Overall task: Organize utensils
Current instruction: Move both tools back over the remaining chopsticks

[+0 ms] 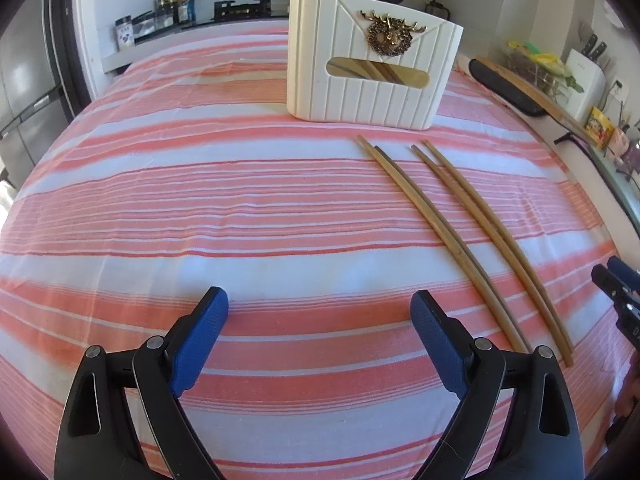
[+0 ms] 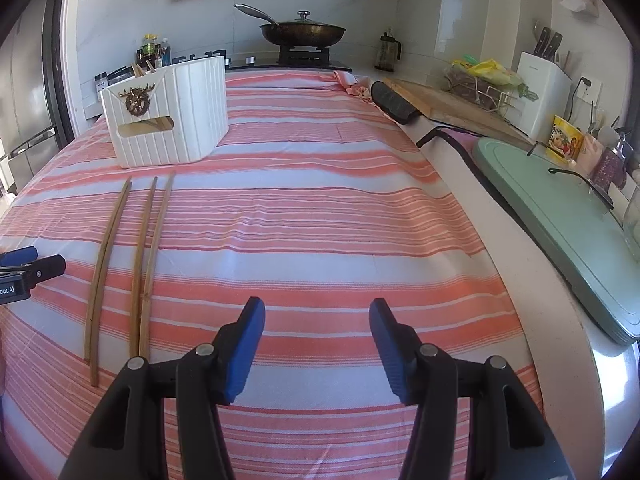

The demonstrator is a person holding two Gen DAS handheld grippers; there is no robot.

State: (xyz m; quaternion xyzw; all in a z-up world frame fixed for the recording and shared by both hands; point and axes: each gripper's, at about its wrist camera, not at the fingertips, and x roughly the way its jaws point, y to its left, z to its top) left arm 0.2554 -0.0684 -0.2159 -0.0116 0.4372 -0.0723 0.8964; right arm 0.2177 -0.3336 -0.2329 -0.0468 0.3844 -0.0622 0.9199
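Observation:
Several wooden chopsticks lie in two pairs on the striped cloth: one pair left, the other pair right. In the right wrist view they show as one pair and the other pair. A white ribbed utensil holder with a gold deer emblem stands behind them, chopsticks inside; it also shows in the right wrist view. My left gripper is open and empty, left of the chopsticks. My right gripper is open and empty, right of them.
A wok with lid sits on the stove at the back. A wooden board, a green tray, a knife block and a black handle lie along the right counter. Bottles stand back left.

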